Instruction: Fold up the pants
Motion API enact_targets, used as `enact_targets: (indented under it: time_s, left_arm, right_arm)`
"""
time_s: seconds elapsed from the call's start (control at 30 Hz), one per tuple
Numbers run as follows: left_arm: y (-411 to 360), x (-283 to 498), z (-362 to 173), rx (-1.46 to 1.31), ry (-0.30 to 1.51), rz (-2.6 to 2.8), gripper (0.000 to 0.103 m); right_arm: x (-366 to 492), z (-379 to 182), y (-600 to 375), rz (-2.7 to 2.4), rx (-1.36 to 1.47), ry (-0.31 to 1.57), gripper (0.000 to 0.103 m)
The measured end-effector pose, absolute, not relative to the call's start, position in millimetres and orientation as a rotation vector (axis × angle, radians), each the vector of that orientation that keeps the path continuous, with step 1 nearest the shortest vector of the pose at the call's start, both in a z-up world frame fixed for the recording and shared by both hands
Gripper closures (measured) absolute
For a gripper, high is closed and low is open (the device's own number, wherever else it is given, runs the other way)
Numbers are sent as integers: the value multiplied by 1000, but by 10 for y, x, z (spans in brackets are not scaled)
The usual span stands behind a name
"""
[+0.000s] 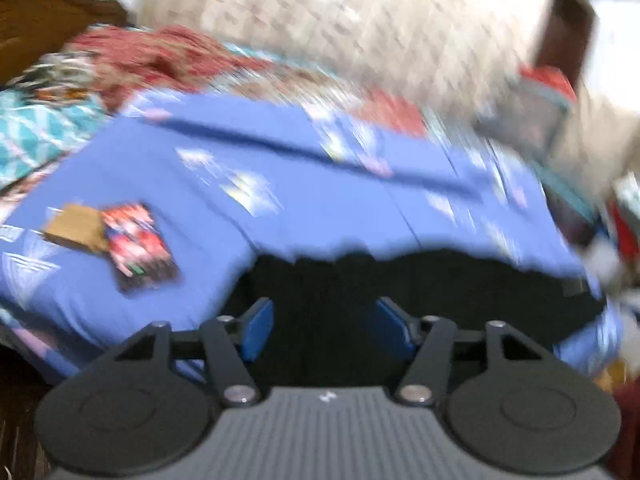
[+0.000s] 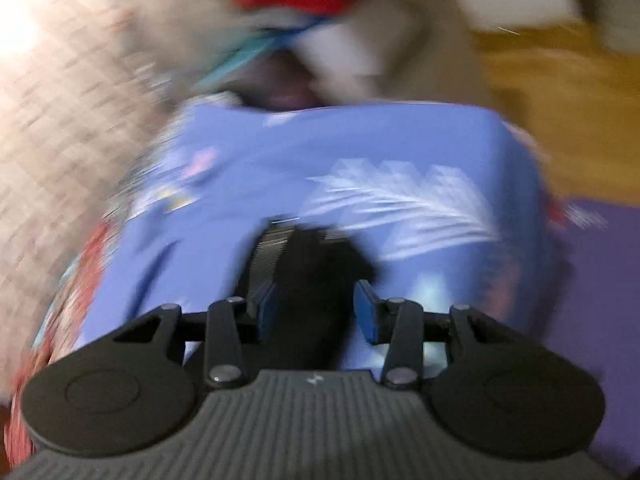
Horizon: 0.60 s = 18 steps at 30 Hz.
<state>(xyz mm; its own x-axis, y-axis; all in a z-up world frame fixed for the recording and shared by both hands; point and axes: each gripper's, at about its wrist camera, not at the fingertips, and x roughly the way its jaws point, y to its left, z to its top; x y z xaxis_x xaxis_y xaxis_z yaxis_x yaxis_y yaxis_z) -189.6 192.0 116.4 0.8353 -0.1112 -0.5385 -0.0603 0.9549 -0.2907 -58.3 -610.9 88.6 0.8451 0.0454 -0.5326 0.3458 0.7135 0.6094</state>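
The black pants (image 1: 460,292) lie on a blue patterned bedsheet (image 1: 280,208), directly in front of my left gripper (image 1: 324,328). Its blue pads (image 1: 258,330) stand apart with black cloth between them; whether they touch it is blurred. In the right wrist view a narrow strip of the black pants (image 2: 316,276) with a ribbed waistband runs between the blue pads (image 2: 366,312) of my right gripper (image 2: 314,310), which stand apart on either side of it. Both views are motion-blurred.
A small colourful packet (image 1: 140,248) with a brown card lies on the sheet at left. Red and teal cloths (image 1: 132,60) are piled at the back left. A pale checked blanket (image 1: 360,20) lies behind. Wooden floor (image 2: 560,92) and a purple mat (image 2: 600,280) are at right.
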Motion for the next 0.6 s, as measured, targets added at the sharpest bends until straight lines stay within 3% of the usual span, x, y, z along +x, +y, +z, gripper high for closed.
enact_targets:
  time_s: [0.1,0.2,0.27,0.3,0.33,0.37,0.47,0.6]
  left_arm:
    - [2279,-1549,1184,-378,581,43,42]
    - [2313,-1125,987,-338,634,44,14]
    - [2257,-772,741,-337,729,-19,10]
    - [2173,-656,609,-318,775,-52,13]
    - [2069,-567,510,-286,818,-81,43]
    - [1952,-461,404,-228,880,-94,82]
    - [1980,-226,490,-261,898,-90,91]
    - [2585,30,907,-407,682,16,92]
  right_arm:
    - [-264,889,-5545,-1,668,620,56]
    - [5,663,-5002,111,585,719,56]
    - [139,455,-4657,145,545,795,56]
    - [177,369,-4516,163,531,827,56]
    - [197,265,-4391,175,510,864,56]
    - [235,136,-4261,172,480,905,56]
    - [202,-11,-4034,141,367,905,56]
    - [329,-38,-3941,158,304,896,46]
